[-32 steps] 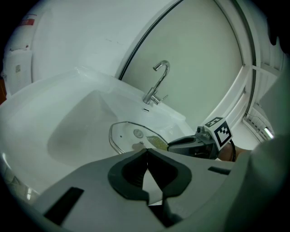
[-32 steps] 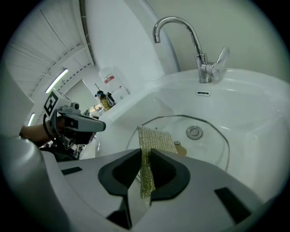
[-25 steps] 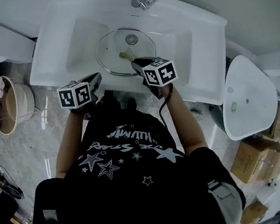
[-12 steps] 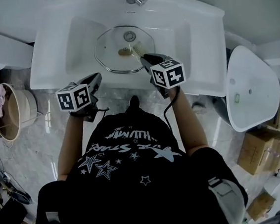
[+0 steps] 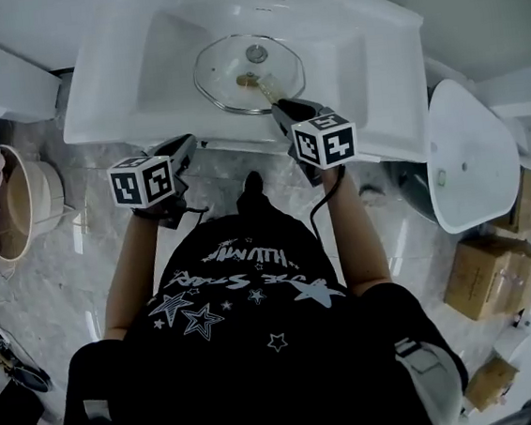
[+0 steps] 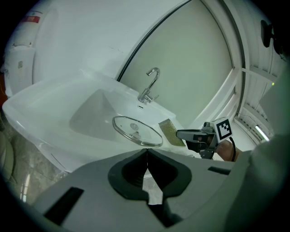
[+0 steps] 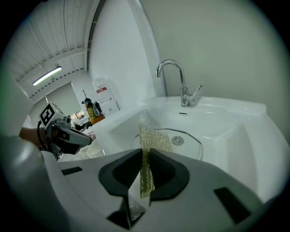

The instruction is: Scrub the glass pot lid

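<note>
Person and hand-held rig, looks only
Wearing a black short-sleeved T-shirt [image 5: 245, 284] printed with white stars and white lettering. The left gripper [image 5: 184, 146] and right gripper [image 5: 279, 110] have dark bodies, and each carries a white cube [image 5: 142, 182] with black square markers. The gripper views show grey shells with black fingers [image 6: 128, 171]. A thin black cable [image 5: 324, 196] runs off the right unit, and another off the left.
</note>
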`<state>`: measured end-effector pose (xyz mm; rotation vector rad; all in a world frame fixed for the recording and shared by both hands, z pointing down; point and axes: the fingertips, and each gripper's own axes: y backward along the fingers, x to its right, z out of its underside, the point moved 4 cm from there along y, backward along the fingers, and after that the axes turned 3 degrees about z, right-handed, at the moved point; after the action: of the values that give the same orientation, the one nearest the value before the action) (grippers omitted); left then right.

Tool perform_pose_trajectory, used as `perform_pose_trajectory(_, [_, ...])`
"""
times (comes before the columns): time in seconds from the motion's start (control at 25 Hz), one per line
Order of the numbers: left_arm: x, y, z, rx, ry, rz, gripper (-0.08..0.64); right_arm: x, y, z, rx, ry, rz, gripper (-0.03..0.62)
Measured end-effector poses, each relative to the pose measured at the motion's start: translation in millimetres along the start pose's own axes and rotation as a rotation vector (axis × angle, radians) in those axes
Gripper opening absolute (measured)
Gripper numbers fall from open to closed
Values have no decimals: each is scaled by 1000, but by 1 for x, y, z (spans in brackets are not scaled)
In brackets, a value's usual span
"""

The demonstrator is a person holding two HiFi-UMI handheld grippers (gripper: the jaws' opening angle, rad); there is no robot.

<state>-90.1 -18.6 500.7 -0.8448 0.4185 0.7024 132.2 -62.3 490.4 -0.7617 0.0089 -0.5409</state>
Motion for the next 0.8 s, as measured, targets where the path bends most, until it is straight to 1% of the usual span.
perform_pose_trajectory(0.48, [2, 50, 31, 4, -38, 49, 9, -61, 35, 27, 31, -13, 59, 58])
perform_pose_trajectory(0.8, [8, 81, 60, 3, -61, 64, 9, -97, 55, 61, 31, -45, 71, 58])
